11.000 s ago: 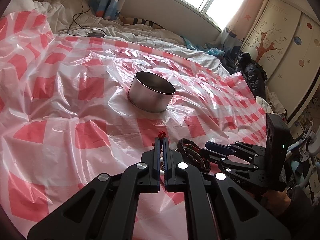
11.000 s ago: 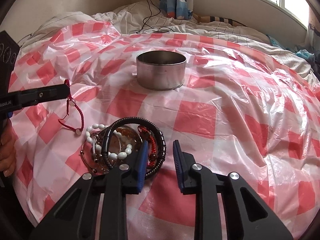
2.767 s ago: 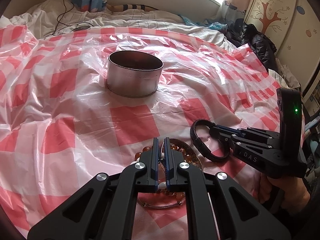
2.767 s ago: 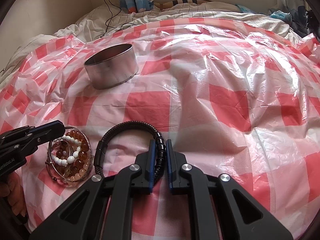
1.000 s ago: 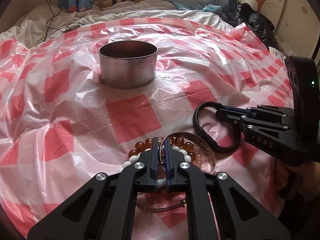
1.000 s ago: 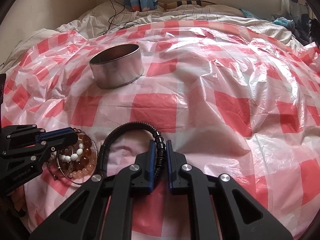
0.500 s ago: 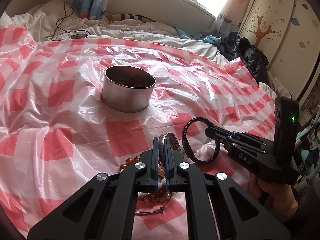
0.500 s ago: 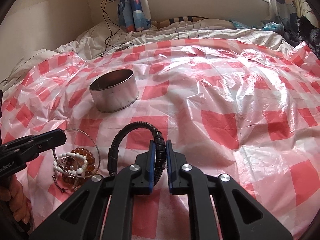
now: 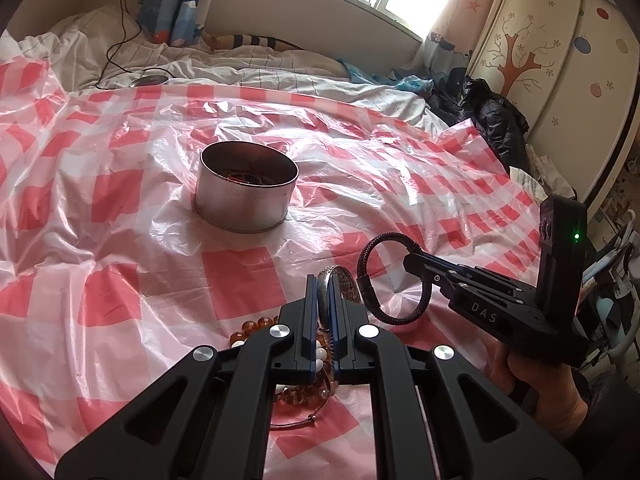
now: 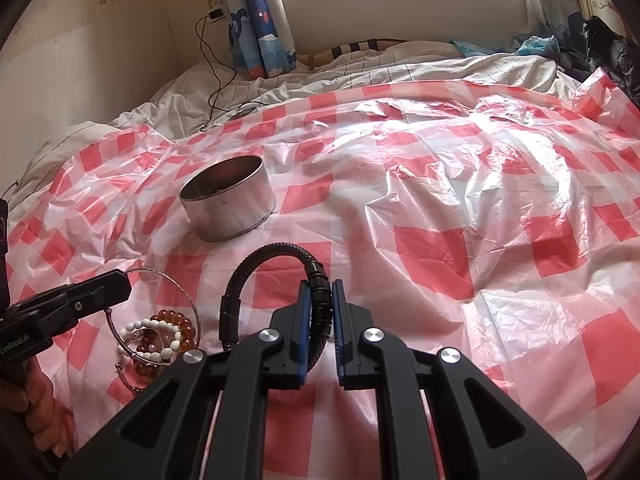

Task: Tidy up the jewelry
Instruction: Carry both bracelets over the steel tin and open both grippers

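A round metal tin (image 9: pixel 247 190) stands on the red-checked plastic sheet (image 9: pixel 120 240), with some jewelry inside; it also shows in the right wrist view (image 10: pixel 228 204). My left gripper (image 9: pixel 323 296) is shut on a silver bangle (image 9: pixel 340 280) and holds it above the sheet. My right gripper (image 10: pixel 320 300) is shut on a black braided bracelet (image 10: pixel 256 268), also lifted; the bracelet shows in the left wrist view (image 9: pixel 374 272). Amber and white bead bracelets (image 10: pixel 160 336) and a thin wire bangle (image 9: pixel 296 424) lie on the sheet below my left gripper.
The sheet covers a bed with white bedding (image 10: pixel 360 64) at the back. A charging cable (image 10: pixel 216 92) runs over the bedding near the wall. A wardrobe (image 9: pixel 560 60) and dark clothes (image 9: pixel 492 120) stand at the right edge.
Both grippers have risen and tilted up with their bracelets. The silver bangle has come off the bead pile. The black bracelet hangs clear of the sheet.
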Motion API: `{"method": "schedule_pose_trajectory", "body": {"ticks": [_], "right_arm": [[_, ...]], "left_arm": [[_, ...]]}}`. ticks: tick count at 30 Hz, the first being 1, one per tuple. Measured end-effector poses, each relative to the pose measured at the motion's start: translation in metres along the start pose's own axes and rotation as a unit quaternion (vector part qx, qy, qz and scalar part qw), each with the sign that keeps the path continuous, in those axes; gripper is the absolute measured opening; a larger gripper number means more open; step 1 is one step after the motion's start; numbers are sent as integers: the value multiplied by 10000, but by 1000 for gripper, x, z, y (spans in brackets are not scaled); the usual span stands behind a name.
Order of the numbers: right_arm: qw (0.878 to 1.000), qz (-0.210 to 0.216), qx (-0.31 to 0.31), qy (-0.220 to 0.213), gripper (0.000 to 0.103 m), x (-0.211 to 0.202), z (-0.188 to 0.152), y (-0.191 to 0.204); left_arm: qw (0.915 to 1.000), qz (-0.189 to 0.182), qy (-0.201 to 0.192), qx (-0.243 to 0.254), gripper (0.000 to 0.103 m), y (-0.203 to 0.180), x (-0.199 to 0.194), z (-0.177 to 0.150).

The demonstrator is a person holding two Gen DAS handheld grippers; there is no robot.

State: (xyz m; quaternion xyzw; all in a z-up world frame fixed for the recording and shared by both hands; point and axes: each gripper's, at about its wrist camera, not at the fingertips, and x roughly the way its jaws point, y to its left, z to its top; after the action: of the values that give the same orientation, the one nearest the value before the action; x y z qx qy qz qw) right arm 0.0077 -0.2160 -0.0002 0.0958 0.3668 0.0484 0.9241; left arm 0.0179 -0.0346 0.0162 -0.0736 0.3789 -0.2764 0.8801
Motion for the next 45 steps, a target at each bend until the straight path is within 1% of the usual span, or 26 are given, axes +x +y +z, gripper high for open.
{"method": "schedule_pose_trajectory", "body": {"ticks": [9,12,15,18,21,27,33,36,38,40,42,44,45], "right_arm": [[9995,227,167,-135,11,-8,9,-1],[9992,321,175,-162,11,-7,18,1],[9990,384,96,-207,11,-4,31,4],[9984,497,15,-254,11,2,45,8],[9975,651,-10,-273,11,10,58,11],[9958,807,146,-410,11,23,78,7],[9925,942,634,-456,11,24,86,-16],[9915,987,670,-512,11,21,89,-18],[9917,984,636,-521,11,20,91,-17],[9922,963,612,-502,11,21,91,-16],[9925,949,616,-469,11,23,90,-16],[9930,922,595,-428,11,26,89,-15],[9935,900,564,-409,11,27,89,-14]], "left_arm": [[10000,55,-39,-9,4,5,0,2],[9999,58,-116,-19,4,8,-5,5],[9997,16,-209,-158,5,16,-10,12],[9993,90,-354,-66,5,18,-19,25],[9987,93,-473,-156,5,28,-22,43],[9983,125,-538,-204,5,45,-2,88],[9985,288,-342,-329,5,64,44,114],[9987,341,-212,-317,5,66,64,119],[9988,415,7,-251,5,65,79,120],[9977,572,362,-57,5,60,97,119],[9926,952,685,318,5,51,111,118],[9869,1214,842,647,8,46,116,117],[9853,1277,881,719,12,46,115,118]]}}
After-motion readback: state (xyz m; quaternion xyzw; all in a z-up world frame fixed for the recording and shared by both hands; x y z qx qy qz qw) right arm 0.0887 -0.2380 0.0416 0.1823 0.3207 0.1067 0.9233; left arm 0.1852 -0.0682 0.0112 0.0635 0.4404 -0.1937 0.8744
